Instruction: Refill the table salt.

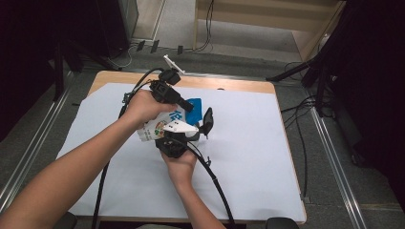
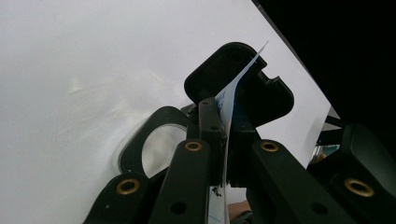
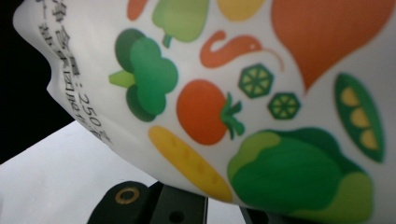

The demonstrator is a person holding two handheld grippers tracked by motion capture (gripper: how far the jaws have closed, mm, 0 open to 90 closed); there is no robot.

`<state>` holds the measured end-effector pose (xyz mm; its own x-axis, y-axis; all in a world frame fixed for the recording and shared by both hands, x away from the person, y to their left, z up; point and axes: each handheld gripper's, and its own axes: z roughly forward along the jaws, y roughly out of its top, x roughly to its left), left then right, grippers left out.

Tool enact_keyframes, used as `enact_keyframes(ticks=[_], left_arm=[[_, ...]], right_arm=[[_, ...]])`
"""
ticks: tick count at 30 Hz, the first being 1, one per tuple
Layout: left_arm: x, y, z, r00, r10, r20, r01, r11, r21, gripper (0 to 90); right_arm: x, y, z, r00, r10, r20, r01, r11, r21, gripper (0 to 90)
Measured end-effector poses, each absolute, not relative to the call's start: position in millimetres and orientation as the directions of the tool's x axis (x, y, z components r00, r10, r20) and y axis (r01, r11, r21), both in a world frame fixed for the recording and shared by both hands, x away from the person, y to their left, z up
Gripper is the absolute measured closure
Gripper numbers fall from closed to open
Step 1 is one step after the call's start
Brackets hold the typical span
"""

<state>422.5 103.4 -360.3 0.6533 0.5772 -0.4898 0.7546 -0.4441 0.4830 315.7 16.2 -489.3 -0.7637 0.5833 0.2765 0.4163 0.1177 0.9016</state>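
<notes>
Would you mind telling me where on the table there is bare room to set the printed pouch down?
The white sheet lies bare right of the right gripper, out to the table's right edge, and at the near left beside the left forearm. It is crowded mid-table, where the left gripper and right gripper meet on the printed pouch.

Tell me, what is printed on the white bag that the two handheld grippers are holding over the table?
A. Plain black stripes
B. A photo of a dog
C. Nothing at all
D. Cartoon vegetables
D: the right gripper view shows the bag close up, its white surface printed with a red tomato, green broccoli, a pea pod and other colourful vegetables beside some black text.
</notes>
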Motion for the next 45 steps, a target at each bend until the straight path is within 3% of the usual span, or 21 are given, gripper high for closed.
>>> enact_keyframes(ticks=[45], left_arm=[[422.0,98.5,-361.6,0.649,0.586,-0.485,0.758,-0.451,0.470,89.1]], right_arm=[[314.0,20.4,-491.4,-0.767,0.573,0.288,0.422,0.112,0.900,90.0]])
